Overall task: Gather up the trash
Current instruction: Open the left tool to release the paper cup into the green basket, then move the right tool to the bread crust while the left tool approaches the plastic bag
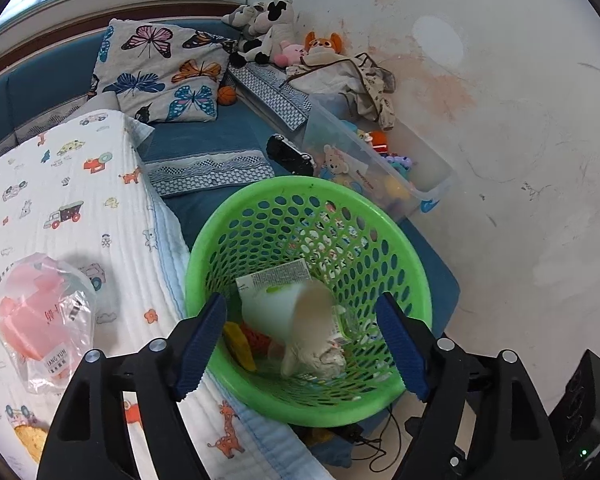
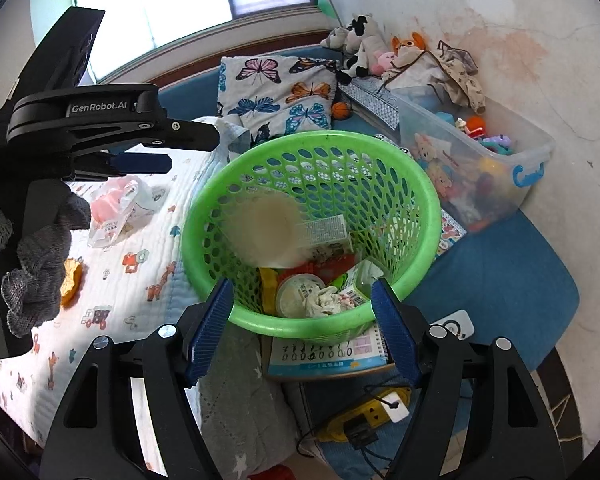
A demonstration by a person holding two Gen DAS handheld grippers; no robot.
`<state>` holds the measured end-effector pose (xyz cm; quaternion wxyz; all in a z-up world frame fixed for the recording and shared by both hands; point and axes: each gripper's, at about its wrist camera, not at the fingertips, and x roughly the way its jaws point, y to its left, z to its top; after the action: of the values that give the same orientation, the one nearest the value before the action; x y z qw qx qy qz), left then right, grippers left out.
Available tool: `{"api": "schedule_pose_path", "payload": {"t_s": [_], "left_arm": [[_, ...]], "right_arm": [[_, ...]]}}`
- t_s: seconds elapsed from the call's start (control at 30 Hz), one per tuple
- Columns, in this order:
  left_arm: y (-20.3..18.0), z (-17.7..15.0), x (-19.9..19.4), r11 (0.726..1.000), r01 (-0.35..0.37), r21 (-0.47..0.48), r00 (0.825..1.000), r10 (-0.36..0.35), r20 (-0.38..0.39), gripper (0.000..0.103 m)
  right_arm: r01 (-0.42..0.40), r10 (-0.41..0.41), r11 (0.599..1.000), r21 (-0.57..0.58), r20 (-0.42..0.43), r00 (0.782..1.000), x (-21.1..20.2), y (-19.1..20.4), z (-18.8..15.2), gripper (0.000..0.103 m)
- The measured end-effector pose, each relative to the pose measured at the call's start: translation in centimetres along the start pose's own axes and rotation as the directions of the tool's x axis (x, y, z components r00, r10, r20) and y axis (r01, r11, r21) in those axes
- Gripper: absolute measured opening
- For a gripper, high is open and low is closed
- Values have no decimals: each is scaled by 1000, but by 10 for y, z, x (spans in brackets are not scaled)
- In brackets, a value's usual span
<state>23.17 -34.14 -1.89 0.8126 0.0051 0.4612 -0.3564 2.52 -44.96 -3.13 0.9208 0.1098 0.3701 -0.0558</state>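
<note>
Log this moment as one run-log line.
left gripper: open, empty | right gripper: open, empty | white paper cup: blurred inside green perforated plastic basket | clear plastic bag with pink contents: on blanket

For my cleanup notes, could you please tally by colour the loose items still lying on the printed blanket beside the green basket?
Pink bagged item: 1
Orange-yellow piece: 1
Total: 2
</note>
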Motion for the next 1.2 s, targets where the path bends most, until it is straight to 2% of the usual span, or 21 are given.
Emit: {"api": "schedule_pose_path", "payload": {"t_s": [0.13, 0.23, 0.5, 0.67, 0.9, 1.0, 1.07, 1.2], "left_arm": [[7, -10, -20, 1000, 13, -5, 1000, -13, 24, 75], [17, -20, -40, 1000, -13, -14, 999, 14, 44, 75], [57, -50, -91, 990, -127, -53, 987, 131, 93, 75], [85, -72, -119, 974, -217, -70, 967, 224, 119, 75], [137, -106, -144, 947, -290, -138, 948, 304, 97, 76], [150, -121, -147, 944, -294, -149, 948, 308, 78, 81], [154, -129, -146, 938, -315, -148, 942, 327, 70, 81], [162, -140, -139, 938, -304, -168, 947, 316, 53, 81]], "right_arm": [[-5, 5, 1000, -2, 15, 1000, -9, 5, -2, 74], [-20, 20, 1000, 1, 26, 999, -16, 10, -5, 76], [-64, 64, 998, -17, 31, 997, -26, 35, -15, 78], [-102, 103, 994, -24, 25, 994, -25, 55, -21, 79], [-145, 146, 989, -37, 20, 989, -22, 78, -22, 80], [-161, 162, 986, -47, 15, 987, -21, 87, -21, 80], [-170, 171, 984, -60, 9, 985, -19, 94, -20, 80], [-185, 185, 980, -72, -3, 983, -17, 104, -21, 80]]}}
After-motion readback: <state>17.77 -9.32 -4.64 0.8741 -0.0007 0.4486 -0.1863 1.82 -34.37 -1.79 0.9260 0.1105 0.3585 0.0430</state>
